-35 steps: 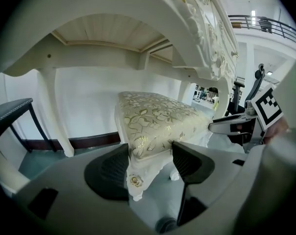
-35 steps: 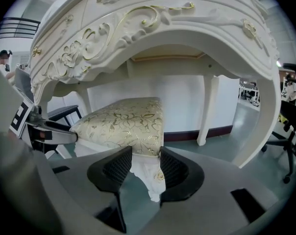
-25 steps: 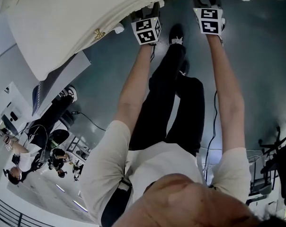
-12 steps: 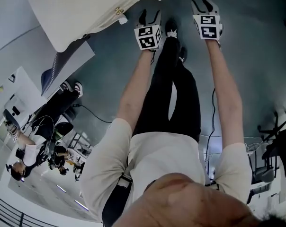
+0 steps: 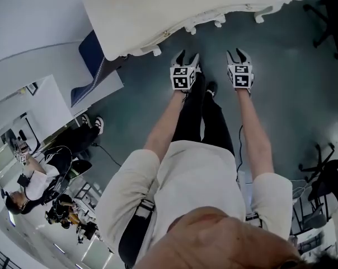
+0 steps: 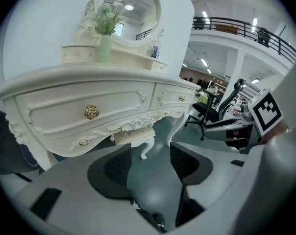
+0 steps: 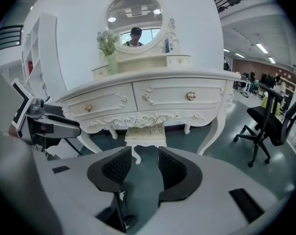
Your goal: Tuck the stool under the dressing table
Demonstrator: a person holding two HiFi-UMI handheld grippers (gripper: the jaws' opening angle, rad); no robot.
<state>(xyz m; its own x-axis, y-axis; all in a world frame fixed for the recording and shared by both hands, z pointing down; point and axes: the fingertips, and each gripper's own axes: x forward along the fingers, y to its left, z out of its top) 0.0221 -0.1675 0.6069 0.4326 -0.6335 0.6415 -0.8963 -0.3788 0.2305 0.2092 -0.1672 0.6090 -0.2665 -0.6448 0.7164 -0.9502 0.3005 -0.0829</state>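
The white dressing table [image 5: 186,4] stands at the top of the head view. Its cream stool [image 7: 145,133] sits beneath it between the curved legs, also visible in the left gripper view [image 6: 134,135]; from the head the tabletop hides it. My left gripper [image 5: 188,56] and right gripper [image 5: 238,54] hover side by side in front of the table, well apart from it, above the person's shoes. The left gripper [image 6: 150,165] is open with only floor between its jaws. The right gripper [image 7: 144,169] is open and empty too.
An oval mirror [image 7: 134,13] and a vase of flowers [image 7: 109,48] stand on the table. A black office chair [image 7: 265,124] is to the right. Another chair [image 5: 325,184] is behind on the right, and a seated person [image 5: 40,178] is at the left. The floor is grey.
Both grippers have lifted and drawn back from the table's front edge. In the head view the table has slid away toward the top, with much more of its top showing.
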